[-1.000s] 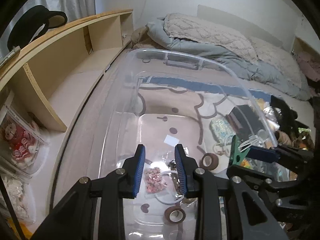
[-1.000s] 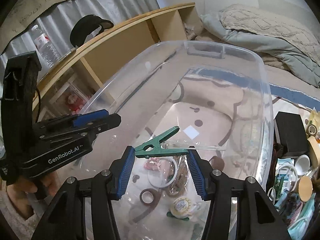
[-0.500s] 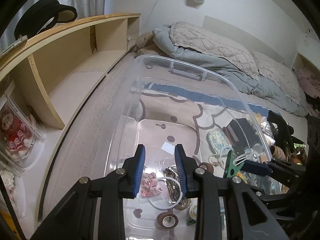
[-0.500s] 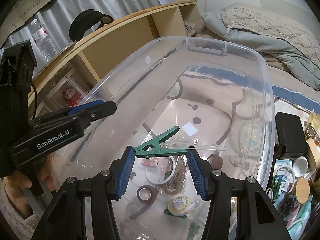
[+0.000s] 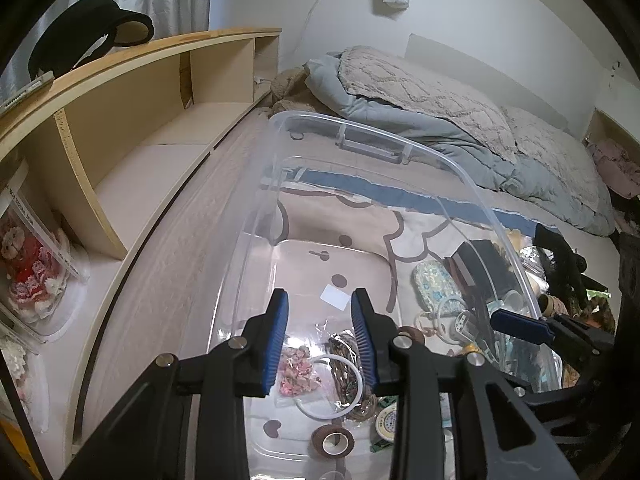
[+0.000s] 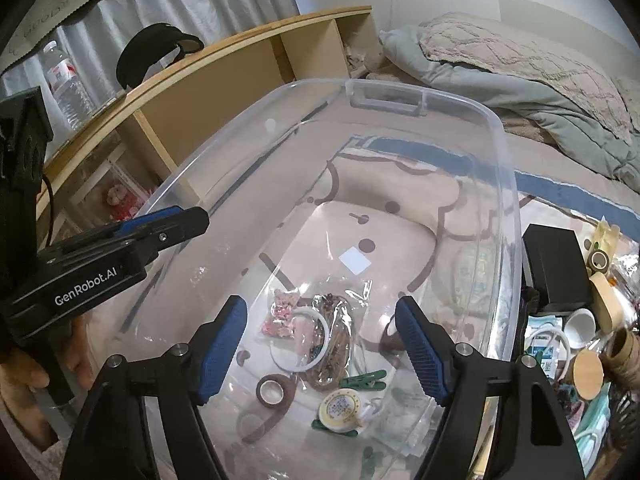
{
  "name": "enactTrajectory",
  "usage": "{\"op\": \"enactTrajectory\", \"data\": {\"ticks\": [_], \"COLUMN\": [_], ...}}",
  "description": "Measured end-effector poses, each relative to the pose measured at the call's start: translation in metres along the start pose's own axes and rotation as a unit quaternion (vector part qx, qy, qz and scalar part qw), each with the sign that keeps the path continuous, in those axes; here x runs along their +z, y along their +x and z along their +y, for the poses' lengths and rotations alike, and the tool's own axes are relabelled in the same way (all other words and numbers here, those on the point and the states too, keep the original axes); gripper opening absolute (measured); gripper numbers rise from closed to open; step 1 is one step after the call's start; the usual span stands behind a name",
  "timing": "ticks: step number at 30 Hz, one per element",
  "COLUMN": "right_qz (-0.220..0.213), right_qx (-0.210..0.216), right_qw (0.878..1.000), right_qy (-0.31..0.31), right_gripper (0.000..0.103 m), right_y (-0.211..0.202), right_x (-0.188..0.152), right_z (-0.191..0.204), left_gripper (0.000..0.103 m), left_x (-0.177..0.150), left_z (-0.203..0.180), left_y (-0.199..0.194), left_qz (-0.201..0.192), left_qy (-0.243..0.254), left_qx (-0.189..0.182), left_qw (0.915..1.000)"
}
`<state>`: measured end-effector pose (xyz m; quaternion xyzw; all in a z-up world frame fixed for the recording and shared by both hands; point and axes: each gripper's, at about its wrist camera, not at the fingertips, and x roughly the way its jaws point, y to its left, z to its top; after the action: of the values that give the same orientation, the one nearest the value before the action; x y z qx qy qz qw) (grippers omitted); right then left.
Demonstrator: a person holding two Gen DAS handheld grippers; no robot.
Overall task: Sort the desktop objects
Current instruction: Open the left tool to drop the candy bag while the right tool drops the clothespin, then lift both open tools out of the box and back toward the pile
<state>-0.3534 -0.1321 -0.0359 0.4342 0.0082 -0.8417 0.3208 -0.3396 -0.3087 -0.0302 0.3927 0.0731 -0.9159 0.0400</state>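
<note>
Green plastic clothes peg (image 6: 363,380) lies on the floor of the clear plastic storage bin (image 6: 505,152), below and between the spread fingers of the right gripper (image 6: 320,350), whose jaws have just been opening with nothing between them. Beside it lie a brown tape roll (image 6: 272,390), a round yellow-faced disc (image 6: 340,407) and a white ring (image 6: 301,338) over clear bags. In the left view the peg is hidden behind a finger of the left gripper (image 5: 320,343); its jaws are drawn close, empty. Only the right view shows the black box (image 6: 556,268) outside the bin.
</note>
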Motion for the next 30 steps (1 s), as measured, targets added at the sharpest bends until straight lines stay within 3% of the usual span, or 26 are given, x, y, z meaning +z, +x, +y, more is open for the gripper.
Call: {"op": "enactTrajectory", "data": {"ticks": [17, 18, 19, 21, 27, 29, 30], "right_qz": [-0.018, -0.023, -0.031, -0.04, -0.046, -0.051, -0.053], "right_qx": [0.01, 0.011, 0.013, 0.016, 0.013, 0.006, 0.006], "right_qw": [1.0, 1.0, 0.999, 0.999, 0.999, 0.999, 0.999], "right_qy": [0.004, 0.005, 0.005, 0.006, 0.005, -0.001, -0.001], "right_gripper": [0.077, 0.077, 0.077, 0.077, 0.077, 0.079, 0.081], "right_y": [-0.004, -0.005, -0.007, -0.01, -0.013, -0.016, -0.019], "right_x": [-0.001, -0.001, -0.001, -0.002, -0.005, -0.007, -0.007], "right_z": [0.002, 0.002, 0.002, 0.002, 0.002, 0.002, 0.0], "left_gripper": [0.033, 0.034, 0.046, 0.06, 0.065, 0.071, 0.081], "left_x": [0.001, 0.001, 0.001, 0.002, 0.0, 0.001, 0.0], "left_z": [0.002, 0.001, 0.001, 0.001, -0.004, -0.007, -0.01], "left_y": [0.001, 0.001, 0.001, -0.003, -0.005, -0.009, -0.012], "left_qz": [0.002, 0.002, 0.003, -0.003, -0.003, -0.009, -0.015], "left_qy": [-0.003, -0.003, -0.003, -0.007, 0.006, 0.012, 0.017], "left_qx": [0.009, 0.011, 0.012, 0.002, 0.002, -0.007, -0.002], "left_qw": [1.0, 0.9999, 0.9999, 1.0, 1.0, 0.9999, 0.9997]}}
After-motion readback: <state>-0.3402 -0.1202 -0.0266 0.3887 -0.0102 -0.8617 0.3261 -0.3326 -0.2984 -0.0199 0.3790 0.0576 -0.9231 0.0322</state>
